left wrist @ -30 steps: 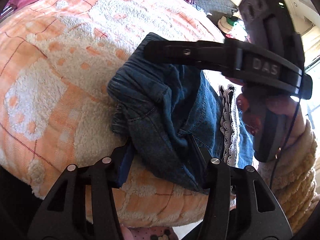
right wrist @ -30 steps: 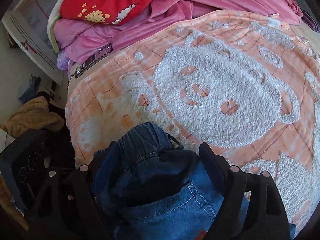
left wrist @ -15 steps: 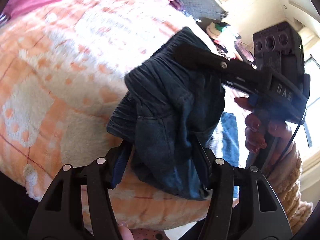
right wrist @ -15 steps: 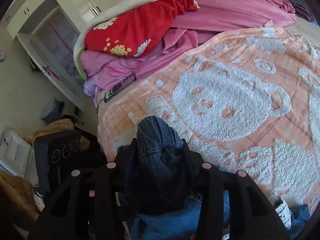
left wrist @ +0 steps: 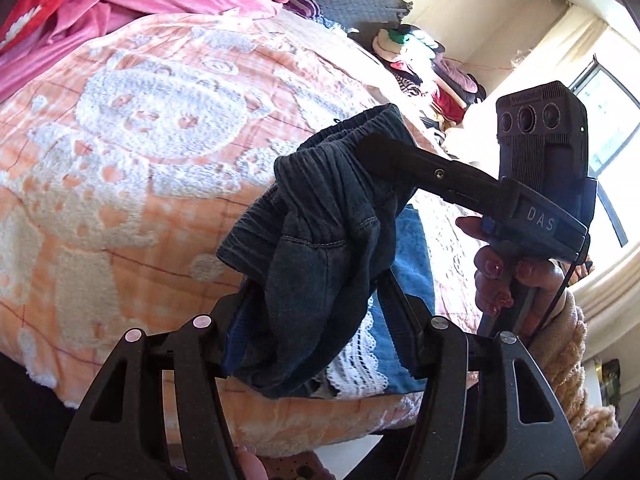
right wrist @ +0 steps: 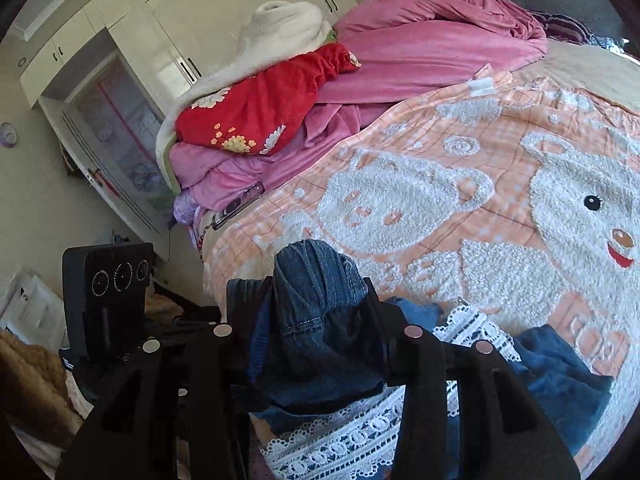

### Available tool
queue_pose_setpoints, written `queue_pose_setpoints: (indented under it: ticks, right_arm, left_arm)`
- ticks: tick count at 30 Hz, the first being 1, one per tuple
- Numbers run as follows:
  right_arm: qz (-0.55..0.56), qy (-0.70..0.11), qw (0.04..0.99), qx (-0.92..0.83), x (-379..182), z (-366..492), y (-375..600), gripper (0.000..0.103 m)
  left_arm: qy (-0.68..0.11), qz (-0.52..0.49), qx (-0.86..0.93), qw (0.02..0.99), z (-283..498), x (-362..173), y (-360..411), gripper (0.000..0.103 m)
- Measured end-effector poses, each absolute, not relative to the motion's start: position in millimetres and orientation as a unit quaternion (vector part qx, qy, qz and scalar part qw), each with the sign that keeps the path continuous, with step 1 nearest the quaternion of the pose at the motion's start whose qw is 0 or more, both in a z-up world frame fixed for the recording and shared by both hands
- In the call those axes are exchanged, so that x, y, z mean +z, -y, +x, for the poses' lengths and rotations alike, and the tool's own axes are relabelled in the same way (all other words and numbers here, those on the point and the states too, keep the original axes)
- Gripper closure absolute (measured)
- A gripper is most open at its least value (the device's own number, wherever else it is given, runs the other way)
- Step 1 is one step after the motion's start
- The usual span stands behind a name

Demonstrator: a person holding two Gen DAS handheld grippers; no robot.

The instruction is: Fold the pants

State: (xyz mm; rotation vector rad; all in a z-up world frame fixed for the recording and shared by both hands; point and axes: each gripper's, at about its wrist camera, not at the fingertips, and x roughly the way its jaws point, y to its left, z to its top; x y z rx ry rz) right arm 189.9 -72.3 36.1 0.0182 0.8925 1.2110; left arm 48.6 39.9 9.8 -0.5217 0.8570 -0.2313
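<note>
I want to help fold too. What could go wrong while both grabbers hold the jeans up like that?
The jeans are bunched in both grippers, left and right, so folds may come out crooked. The lace cloth lies right beneath and might snag and lift along. The hanging legs could drag across the blanket.

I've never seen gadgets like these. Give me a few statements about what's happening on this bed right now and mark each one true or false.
1. Both pairs of black fingers clamp the dark blue denim pants. True: the left gripper and right gripper each pinch bunched denim.
2. The pants lie flat and neatly folded. False: they hang crumpled between the grippers.
3. The orange and white fleecy bear blanket covers the bed. True.
4. A red floral quilt lies under the pants. False: it sits on the pink bedding pile at the far side.
5. White lace trim shows beneath the denim. True.
</note>
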Motion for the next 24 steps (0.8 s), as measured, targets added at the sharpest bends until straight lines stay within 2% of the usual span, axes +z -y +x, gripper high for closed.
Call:
queue_pose_setpoints:
  ticks: [7,13,16,18,24]
  right_arm:
    - [0.025,-0.397,0.746,0.534,35,190,104,0.061]
    - [0.055,-0.401,0.758,0.511,30,189,136,0.045]
    - [0.075,-0.404,0.770,0.489,24,188,158,0.043]
    - [0.084,-0.406,0.779,0.471,20,185,173,0.037]
    - [0.083,-0.420,0.797,0.426,5,169,197,0.034]
  left_arm:
    - [-0.413,-0.226,-0.135,0.872,67,11,-7,0.053]
    - [-0.409,-0.220,-0.169,0.869,67,11,10,0.049]
    - [-0.416,-0.211,-0.190,0.864,68,7,22,0.049]
    - [-0.424,-0.207,-0.206,0.857,67,4,31,0.049]
    - [-0.448,-0.176,-0.228,0.846,56,-7,53,0.049]
